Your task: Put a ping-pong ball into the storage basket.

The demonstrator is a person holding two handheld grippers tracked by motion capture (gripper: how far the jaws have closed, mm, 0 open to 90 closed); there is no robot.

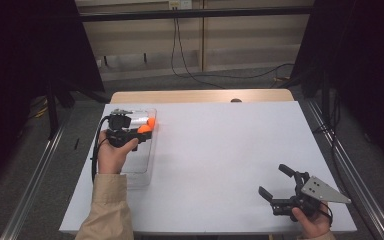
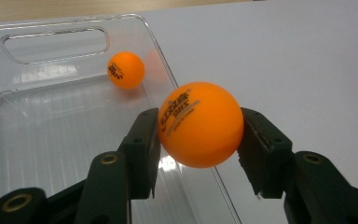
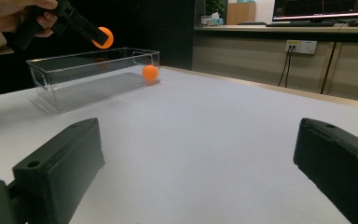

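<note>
Left tool (image 2: 200,128) clamped on orange ball (image 2: 199,125), held above bin (image 2: 56,42) rim; second ball (image 2: 126,70) inside bin. Right tool (image 3: 196,172) jaws apart, over surface (image 1: 220,150).

The counter (image 1: 220,160) has a plain white top, with a strip of light wood showing along its far edge. Directly on it rests a clear plastic bin (image 1: 142,170) with cut-out handles, set lengthwise along the counter's left edge — its short wall faces the far wooden strip. Right of the bin the white surface runs bare to the right edge — there the right tool (image 1: 276,185) sits low by the near corner.
</note>
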